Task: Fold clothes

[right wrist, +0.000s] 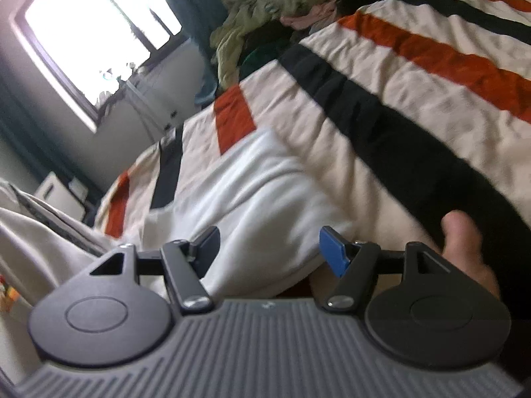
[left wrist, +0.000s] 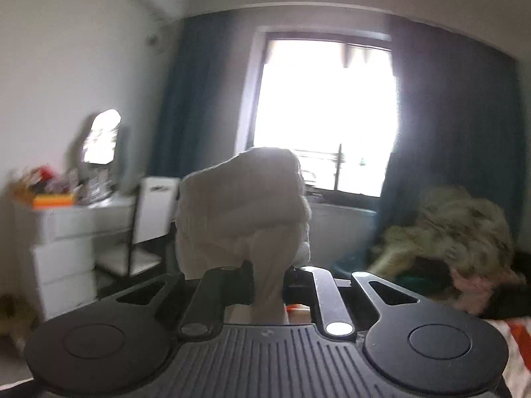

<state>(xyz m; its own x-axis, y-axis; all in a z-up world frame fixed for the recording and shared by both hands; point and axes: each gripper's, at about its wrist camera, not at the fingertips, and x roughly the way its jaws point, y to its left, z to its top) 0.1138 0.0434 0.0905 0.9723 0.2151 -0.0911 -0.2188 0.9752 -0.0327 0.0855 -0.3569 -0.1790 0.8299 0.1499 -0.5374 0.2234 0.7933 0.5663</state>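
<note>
A cream garment (left wrist: pixel 245 205) is pinched between the closed fingers of the left gripper (left wrist: pixel 267 278) and is held up in the air, bunched into a lump directly ahead of the gripper, with a narrow neck of cloth running down through the jaws toward the camera. The right gripper (right wrist: pixel 268 248) is seen spread wide with nothing between its fingers, and it is held low over a white garment (right wrist: pixel 252 192) that lies on the striped bedspread (right wrist: pixel 415 99); that cloth sits straight ahead of and partly beneath the open jaws, its length appearing to run away from the gripper toward the foot of the bed. The white piece is therefore nearer the right gripper, the cream one being already taken by the left. A thumb (right wrist: pixel 464 238) of the holding hand is visible at the right gripper's edge. Only the left view shows the window (left wrist: pixel 325 112) head-on and the dresser (left wrist: pixel 66 232); only the right view shows the bed surface. A heap of unfolded clothes (right wrist: pixel 265 3) appears in both. Whether the white garment is already folded cannot be told.
</note>
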